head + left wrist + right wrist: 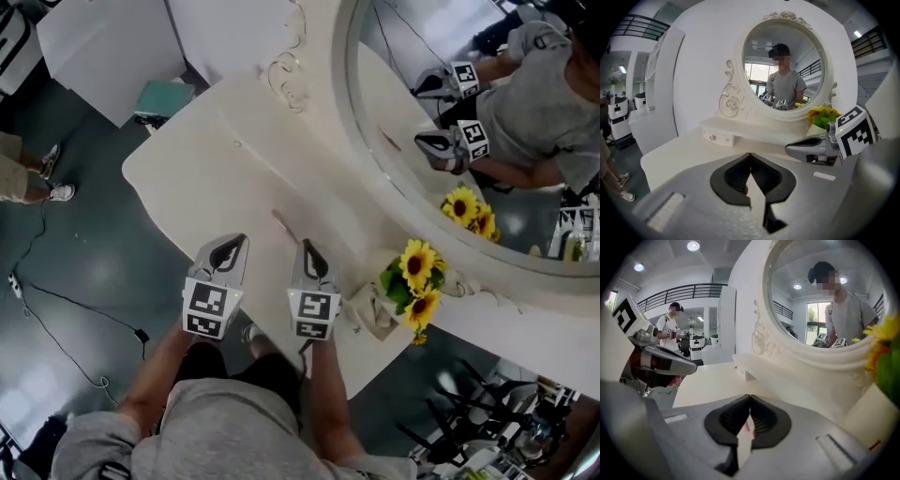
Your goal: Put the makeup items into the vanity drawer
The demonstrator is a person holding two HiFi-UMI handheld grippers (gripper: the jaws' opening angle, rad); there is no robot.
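Observation:
A thin pinkish makeup stick lies on the white vanity top, just ahead of and between my two grippers. My left gripper hovers over the near part of the top, its jaws shut tip to tip with nothing held. A hand's width to its right, my right gripper is also shut and empty. A small drawer with round knobs sits shut in the raised shelf under the mirror.
The round mirror rises at the back right. Yellow flowers in a pale vase stand right of my right gripper. A teal box and white panels lie beyond the far end; a person's feet and cables are on the floor at left.

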